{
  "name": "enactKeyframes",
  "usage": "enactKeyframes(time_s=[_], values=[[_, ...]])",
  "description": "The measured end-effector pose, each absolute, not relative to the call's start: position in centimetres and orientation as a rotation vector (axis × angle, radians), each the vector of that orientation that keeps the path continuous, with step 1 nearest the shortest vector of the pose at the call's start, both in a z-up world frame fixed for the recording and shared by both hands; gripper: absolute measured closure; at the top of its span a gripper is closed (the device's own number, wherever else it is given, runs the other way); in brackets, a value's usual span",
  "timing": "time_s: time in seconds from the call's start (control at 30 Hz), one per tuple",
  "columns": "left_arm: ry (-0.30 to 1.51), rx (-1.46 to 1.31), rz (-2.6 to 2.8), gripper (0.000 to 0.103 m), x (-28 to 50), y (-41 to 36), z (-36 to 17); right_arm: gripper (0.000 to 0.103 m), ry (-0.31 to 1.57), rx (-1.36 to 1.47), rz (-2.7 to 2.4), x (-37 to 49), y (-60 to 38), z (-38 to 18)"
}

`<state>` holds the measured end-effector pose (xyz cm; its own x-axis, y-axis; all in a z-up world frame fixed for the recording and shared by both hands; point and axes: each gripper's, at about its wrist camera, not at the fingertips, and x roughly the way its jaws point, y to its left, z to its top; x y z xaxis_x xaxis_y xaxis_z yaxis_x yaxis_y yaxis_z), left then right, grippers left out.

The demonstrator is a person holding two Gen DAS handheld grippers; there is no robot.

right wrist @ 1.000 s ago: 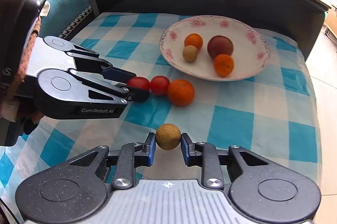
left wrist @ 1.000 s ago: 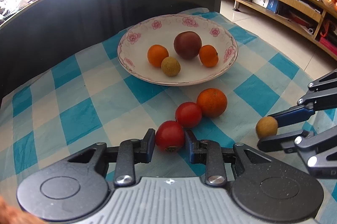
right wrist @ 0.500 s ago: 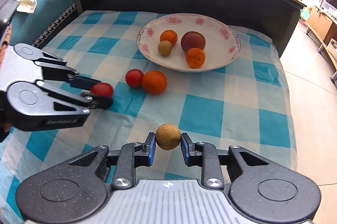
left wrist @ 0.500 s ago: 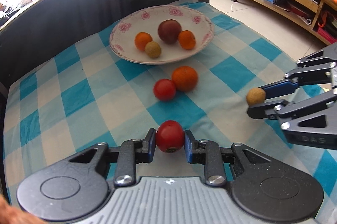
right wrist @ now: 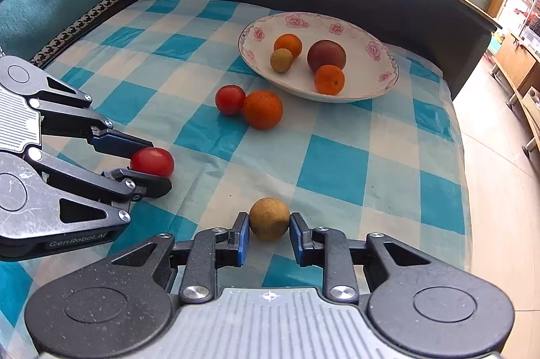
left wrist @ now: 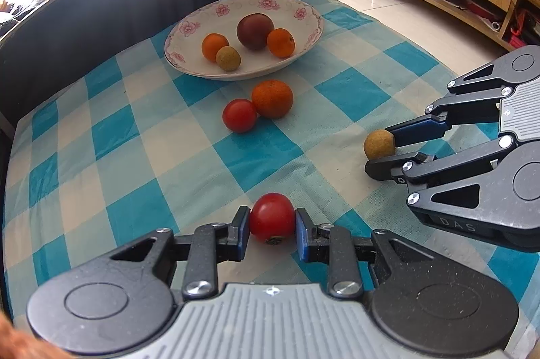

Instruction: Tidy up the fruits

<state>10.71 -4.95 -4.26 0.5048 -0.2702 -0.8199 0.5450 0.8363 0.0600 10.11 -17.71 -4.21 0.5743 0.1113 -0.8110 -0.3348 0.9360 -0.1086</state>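
— Up front, left gripper (left wrist: 272, 229)?
— Clamped on a red tomato (left wrist: 272, 217), held just above the blue-checked tablecloth (left wrist: 101, 136).
— And right gripper (right wrist: 269, 232)?
— Jaws closed around a small tan-brown round fruit (right wrist: 269, 218), likewise near the cloth.
— Elsewhere on the table?
— Second tomato (left wrist: 239, 115) touching a large orange (left wrist: 272, 98), both loose just in front of a floral-rimmed plate (left wrist: 297, 13).
— Inside the plate?
— Dark red plum-like fruit (left wrist: 254, 31), two small oranges, one small tan fruit (left wrist: 228, 58).
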Motion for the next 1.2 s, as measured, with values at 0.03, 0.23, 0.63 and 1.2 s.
enactKeyframes(time_s=[0.03, 0.23, 0.63, 1.2], values=[[0.914, 0.335, -0.503, 0.066, 10.7, -5.0, -4.3, 0.082, 0.924, -0.264, 0.265, 10.1, -17.7, -4.2], [0.914, 0.333, -0.491, 0.066, 10.6, -5.1, -4.3, 0.082, 0.922, -0.270, 0.269, 10.2, -17.5, -4.3], [0.919, 0.329, -0.463, 0.066, 11.2, -5.5, -3.6, 0.083, 0.925, -0.249, 0.272, 10.8, -17.6, -3.9], [0.879, 0.292, -0.444, 0.066, 13.1, -5.6, -2.2, 0.083, 0.884, -0.215, 0.291, 12.0, -17.4, -2.5]])
